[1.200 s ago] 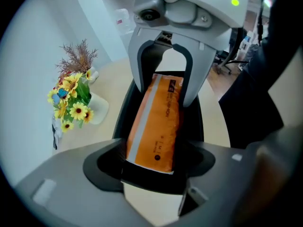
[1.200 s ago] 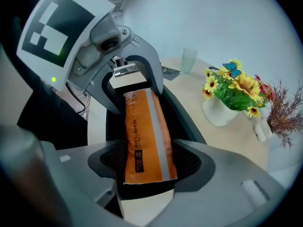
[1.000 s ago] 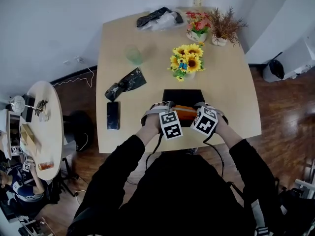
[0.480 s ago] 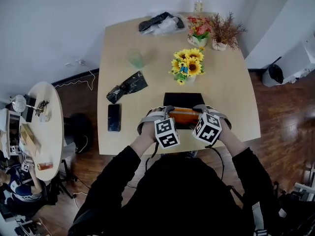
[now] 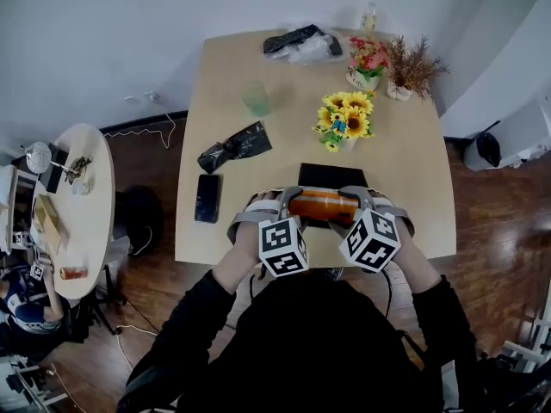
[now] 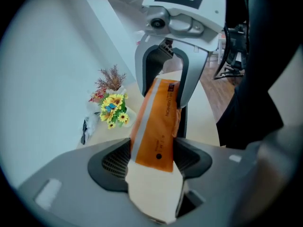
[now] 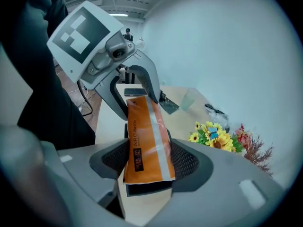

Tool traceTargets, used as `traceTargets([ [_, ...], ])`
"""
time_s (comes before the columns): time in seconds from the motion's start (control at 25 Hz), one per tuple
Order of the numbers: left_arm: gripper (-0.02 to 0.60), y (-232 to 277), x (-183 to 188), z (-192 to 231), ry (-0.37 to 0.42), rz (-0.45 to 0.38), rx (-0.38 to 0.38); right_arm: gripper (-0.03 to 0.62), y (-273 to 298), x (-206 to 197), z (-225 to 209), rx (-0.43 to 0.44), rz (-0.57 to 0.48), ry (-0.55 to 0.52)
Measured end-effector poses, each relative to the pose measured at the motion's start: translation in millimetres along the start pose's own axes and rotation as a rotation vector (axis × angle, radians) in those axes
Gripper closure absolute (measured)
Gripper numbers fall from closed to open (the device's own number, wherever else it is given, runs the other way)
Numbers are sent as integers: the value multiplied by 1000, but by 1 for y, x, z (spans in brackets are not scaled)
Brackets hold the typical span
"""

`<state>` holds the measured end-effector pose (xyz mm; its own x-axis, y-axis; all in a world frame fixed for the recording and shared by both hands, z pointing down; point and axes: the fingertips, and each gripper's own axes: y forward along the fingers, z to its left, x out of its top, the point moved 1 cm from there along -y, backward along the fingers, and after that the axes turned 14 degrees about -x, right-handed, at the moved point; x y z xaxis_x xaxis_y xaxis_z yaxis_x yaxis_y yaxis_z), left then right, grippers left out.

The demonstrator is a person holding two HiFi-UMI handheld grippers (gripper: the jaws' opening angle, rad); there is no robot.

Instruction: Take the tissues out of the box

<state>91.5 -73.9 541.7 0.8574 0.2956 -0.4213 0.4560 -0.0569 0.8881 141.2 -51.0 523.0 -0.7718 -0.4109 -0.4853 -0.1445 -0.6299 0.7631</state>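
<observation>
- We see our left gripper (image 6: 151, 157) clamped tight on one end of the orange tissue pack (image 5: 322, 205).
- Our right gripper (image 7: 144, 162) is clamped on the other end.
- The pack is held up over the black box (image 5: 332, 175) on the table (image 5: 413, 170), near the sunflowers (image 5: 344, 120).

Sunflowers (image 5: 346, 119) close behind box (image 5: 332, 175)

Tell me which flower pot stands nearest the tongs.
The yellow sunflower bouquet, in the middle of the light wooden table; the red-and-pink flower pot and the dried brown plant stand farther off at its far edge.
</observation>
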Motion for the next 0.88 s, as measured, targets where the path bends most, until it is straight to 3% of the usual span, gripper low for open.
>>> traceTargets([
  [0.48, 322, -52, -41, -12, -89, -19, 89, 318, -11, 61, 22, 25, -135, -98],
  [0.88, 322, -71, -73, -26, -198, 50, 133, 318, -4, 90, 43, 105, -216, -176],
])
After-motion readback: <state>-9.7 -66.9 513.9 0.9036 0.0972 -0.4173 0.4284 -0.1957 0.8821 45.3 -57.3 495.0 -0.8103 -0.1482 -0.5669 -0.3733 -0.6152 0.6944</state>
